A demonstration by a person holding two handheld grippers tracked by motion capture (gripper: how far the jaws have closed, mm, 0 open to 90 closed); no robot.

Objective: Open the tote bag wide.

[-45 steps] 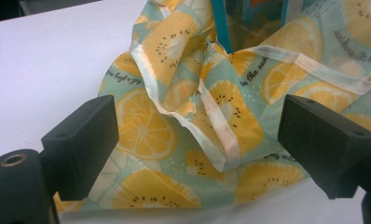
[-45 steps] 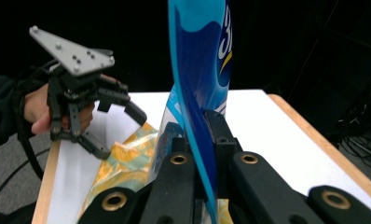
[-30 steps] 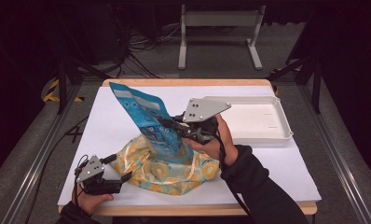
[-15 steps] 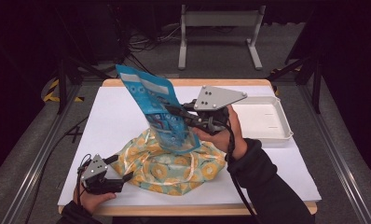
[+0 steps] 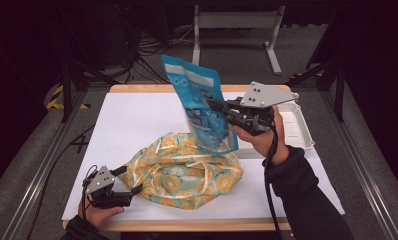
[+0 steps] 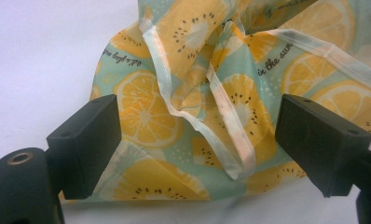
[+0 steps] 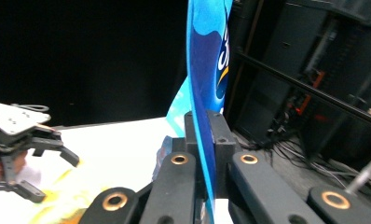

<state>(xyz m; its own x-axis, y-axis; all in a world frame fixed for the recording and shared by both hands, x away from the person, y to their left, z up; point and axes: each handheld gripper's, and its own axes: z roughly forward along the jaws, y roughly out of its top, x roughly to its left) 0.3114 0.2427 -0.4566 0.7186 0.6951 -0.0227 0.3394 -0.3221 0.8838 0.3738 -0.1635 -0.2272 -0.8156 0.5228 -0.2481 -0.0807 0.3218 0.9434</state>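
Blue snack pouch held up off the table, long axis near upright, top edge leaning away toward the far left, bottom corner hanging just above the lemon-print bag. Right gripper comes in level from the right w/ jaws clenched on pouch's right edge; right gripper view confirms, both black pads pressed flat on the thin blue film, seen edge-on. Pouch: glossy plastic, flat, rectangular, white/dark print, text too blurred to read; upper part cut off in right gripper view. Lemon-print bag lies crumpled on the white table cover, near front-centre; thin slick fabric or film, teal ground w/ yellow lemon slices, pale ribbon-like seams, folded and puckered, mouth not made out. Left gripper rests low at the front left, jaws released and wide, straddling the bag's near corner; pads either side of the fabric, not pressing on it. White tray at far right of table, partly hidden behind the right hand and the grey plate. Dark surroundings, cables on floor behind, detail poor.
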